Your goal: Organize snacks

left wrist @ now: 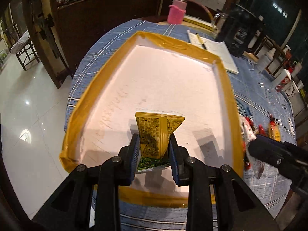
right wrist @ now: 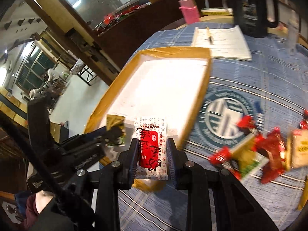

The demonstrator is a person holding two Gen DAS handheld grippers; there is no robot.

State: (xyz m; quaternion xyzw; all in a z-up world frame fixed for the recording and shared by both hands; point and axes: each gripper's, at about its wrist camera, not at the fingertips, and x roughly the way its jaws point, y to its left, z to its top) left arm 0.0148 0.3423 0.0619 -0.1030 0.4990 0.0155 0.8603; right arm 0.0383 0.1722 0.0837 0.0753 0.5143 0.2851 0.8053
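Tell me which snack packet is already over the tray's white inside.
The yellow packet in the left gripper; the red-and-white packet in the right gripper is only at the taped rim.

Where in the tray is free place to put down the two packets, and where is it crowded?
The white tray floor is bare from the yellow packet in the left gripper to the far taped rim. The right gripper holds the red-and-white packet near the tray's near edge. Crowded: the loose snacks on the tablecloth to the right.

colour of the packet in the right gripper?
White with a red panel and black script; the packet shows best in the right wrist view.
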